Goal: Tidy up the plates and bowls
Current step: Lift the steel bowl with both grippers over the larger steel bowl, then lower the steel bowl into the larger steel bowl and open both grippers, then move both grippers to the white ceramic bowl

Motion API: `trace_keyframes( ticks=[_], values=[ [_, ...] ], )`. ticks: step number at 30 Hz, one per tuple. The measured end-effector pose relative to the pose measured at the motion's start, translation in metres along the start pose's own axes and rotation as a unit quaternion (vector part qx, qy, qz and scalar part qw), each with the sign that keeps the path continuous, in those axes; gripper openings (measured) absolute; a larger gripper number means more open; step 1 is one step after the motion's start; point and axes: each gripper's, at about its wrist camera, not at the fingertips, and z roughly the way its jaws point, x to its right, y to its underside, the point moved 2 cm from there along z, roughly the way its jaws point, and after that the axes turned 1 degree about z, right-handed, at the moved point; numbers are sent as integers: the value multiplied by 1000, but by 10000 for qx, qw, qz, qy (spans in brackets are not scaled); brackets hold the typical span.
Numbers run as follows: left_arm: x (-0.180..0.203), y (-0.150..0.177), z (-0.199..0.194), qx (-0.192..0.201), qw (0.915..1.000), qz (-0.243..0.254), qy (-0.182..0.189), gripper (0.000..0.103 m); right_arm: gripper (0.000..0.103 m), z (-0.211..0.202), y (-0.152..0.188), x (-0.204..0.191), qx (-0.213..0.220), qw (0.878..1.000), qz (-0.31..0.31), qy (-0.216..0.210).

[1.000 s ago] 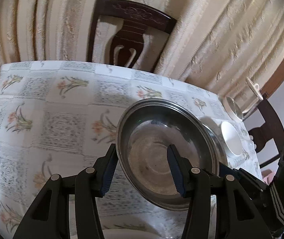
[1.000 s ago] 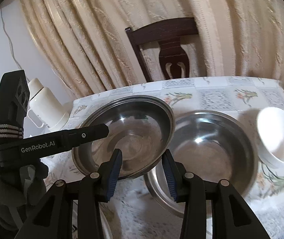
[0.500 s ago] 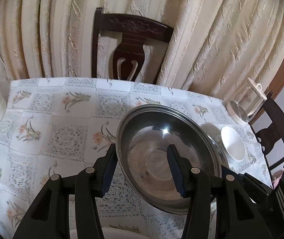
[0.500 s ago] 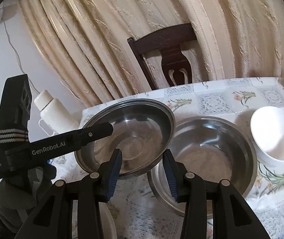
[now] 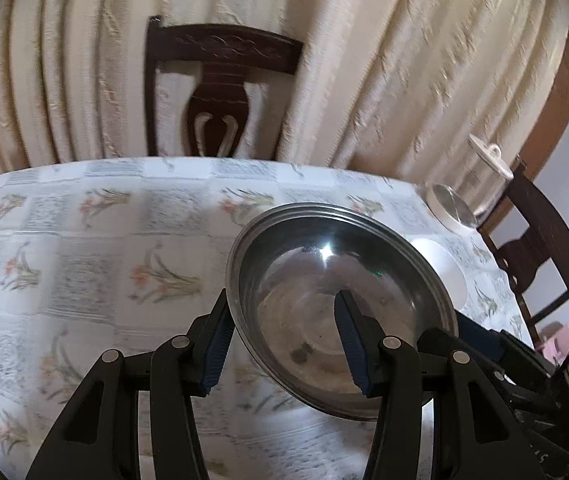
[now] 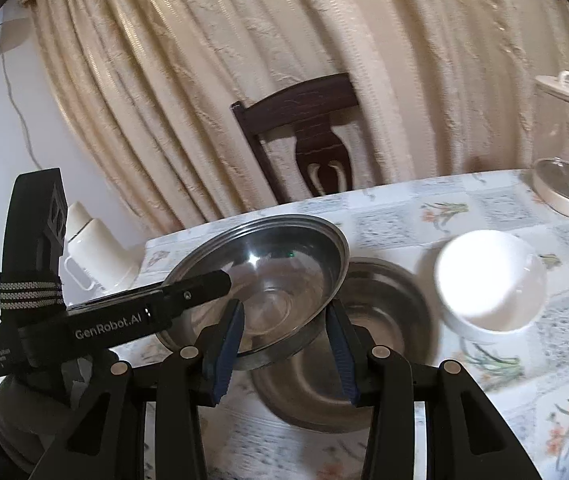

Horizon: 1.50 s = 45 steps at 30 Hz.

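The steel bowl (image 5: 336,300) hung tilted above the tabletop (image 5: 84,248), clamped at opposite rims by your left tool (image 5: 284,340) and right tool (image 6: 284,344); next, probably nest it level into the bowl below (image 6: 384,320).

steel bowl (image 5: 324,280) is showing silver-grey | tablecloth (image 5: 84,248) is showing white with orange flower squares | white bowl (image 6: 492,280) is showing plain white | curtain (image 6: 244,80) is showing cream | chair (image 5: 220,80) is showing dark brown
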Motion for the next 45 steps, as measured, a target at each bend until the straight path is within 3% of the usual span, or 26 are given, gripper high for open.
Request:
trace_keyframes(
  ticks=[11,13,15,20,34,45],
  values=[
    [17,13,44,-427,9990,93,36,51,46,8,13,30,-194,9992,259,227],
    [16,15,50,-543,9985,76,57,55,46,8,14,32,-176,9992,261,254],
    [16,17,52,-582,9983,40,66,67,46,7,14,35,-147,9991,273,305],
    [12,18,52,-547,9985,-60,61,73,46,6,15,45,-89,9986,402,331],
    [11,17,46,-508,9984,-233,-91,74,47,-19,6,75,311,9958,839,204],
    [25,8,37,-367,9990,-197,-168,74,50,-39,-2,118,687,9849,1512,488]
  ],
)
